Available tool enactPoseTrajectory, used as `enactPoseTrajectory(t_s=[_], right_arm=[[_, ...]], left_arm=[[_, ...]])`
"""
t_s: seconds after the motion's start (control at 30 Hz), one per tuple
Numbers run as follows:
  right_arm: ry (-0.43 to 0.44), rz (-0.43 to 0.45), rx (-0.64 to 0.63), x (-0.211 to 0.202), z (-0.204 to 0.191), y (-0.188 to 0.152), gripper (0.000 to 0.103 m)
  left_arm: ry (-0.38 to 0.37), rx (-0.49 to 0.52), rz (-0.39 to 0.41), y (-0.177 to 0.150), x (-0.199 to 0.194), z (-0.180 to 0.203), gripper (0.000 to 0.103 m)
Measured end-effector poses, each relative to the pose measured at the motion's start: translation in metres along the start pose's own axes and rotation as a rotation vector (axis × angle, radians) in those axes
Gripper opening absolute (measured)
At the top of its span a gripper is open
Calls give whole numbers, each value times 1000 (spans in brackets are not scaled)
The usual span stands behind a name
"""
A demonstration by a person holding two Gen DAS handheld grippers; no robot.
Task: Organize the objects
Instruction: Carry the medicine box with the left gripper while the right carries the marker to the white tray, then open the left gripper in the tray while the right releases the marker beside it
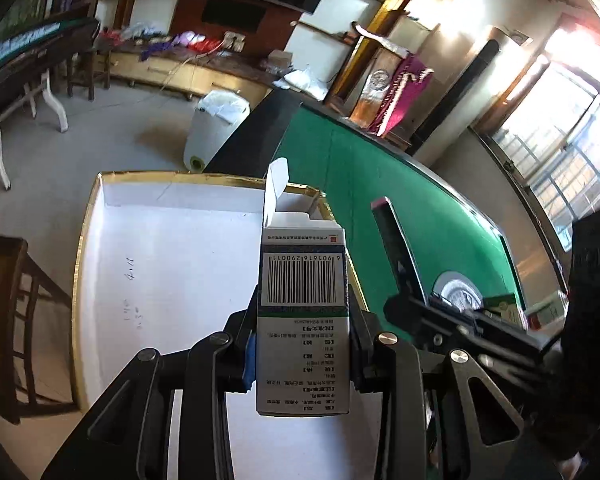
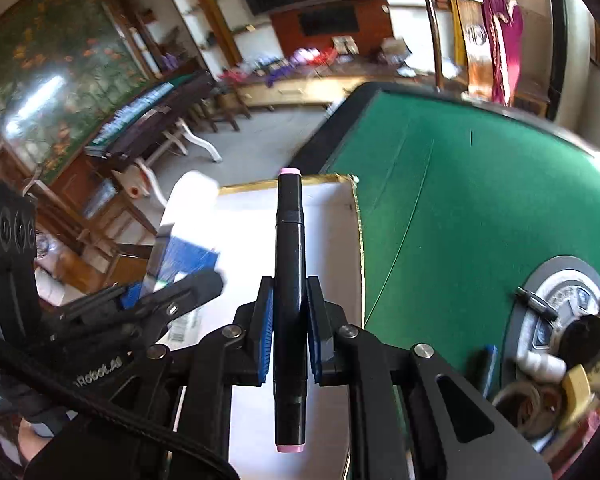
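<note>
Both grippers are clamped: left point(image 1: 303, 334) on an upright carton point(image 1: 303, 312), right point(image 2: 291, 316) on a marker point(image 2: 289, 280) pointing away.

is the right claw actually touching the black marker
Touching. The right wrist view shows the right claw with both blue pads pressed against the black marker, no gap either side.

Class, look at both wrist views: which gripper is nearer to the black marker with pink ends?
Right. The right gripper is shut on the black marker, clamping its middle. The left gripper holds a medicine box off to the marker's left, apart from it.
</note>
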State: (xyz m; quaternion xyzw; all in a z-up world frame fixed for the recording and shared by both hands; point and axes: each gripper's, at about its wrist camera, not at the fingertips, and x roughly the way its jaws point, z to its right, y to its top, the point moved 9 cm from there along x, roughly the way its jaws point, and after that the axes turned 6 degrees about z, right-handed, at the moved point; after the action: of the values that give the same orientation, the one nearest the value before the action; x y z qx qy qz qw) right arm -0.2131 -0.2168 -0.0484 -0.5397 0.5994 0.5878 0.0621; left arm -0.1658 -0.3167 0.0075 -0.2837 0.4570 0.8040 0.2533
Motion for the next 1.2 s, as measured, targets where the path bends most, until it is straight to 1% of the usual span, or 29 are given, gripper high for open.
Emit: enactPoseTrajectory(t_s=[0.03,0.07,0.17,0.23,0.27,0.3,0.4,0.43,0.53,0.63,0.73,0.87,1.0,1.1,1.2], right_arm=[[4,-20,36,14,7,-2,13],[0,-32,60,23,12,-2,13],[19,-63,114,48,22,-2,13],[12,-70,118,59,23,0,13],[12,-75,120,65,25,1,13],[7,-79,118,70,27,2,13],[9,-89,120,81,28,5,13],[5,-89,121,85,30,6,13],[-8,-102,116,96,30,3,13],[-20,-80,94,95,27,6,13],[-50,-98,88,94,29,4,13],[-52,-92,83,91,32,5,13],[-42,-62,84,84,32,8,18],[-18,-34,100,63,35,3,18],[25,11,117,25,37,-7,18]], left_arm=[[22,-26,-16,3,16,-9,30],[21,-35,-31,3,26,-13,30],[-40,-84,-86,-8,51,-24,30],[-35,-98,-94,-16,59,-33,30],[-38,-110,-112,-21,64,-37,30],[-47,-121,-121,-24,67,-36,30],[-65,-125,-116,-26,66,-35,30],[-77,-142,-106,-26,65,-36,30],[-71,-151,-103,-24,66,-40,29],[-73,-154,-97,-18,65,-41,29],[-53,-132,-87,-14,67,-40,29],[-43,-127,-85,-15,67,-42,29],[-59,-151,-82,-12,65,-42,32],[-65,-140,-71,-12,60,-39,33],[-86,-123,-47,-9,52,-32,33]])
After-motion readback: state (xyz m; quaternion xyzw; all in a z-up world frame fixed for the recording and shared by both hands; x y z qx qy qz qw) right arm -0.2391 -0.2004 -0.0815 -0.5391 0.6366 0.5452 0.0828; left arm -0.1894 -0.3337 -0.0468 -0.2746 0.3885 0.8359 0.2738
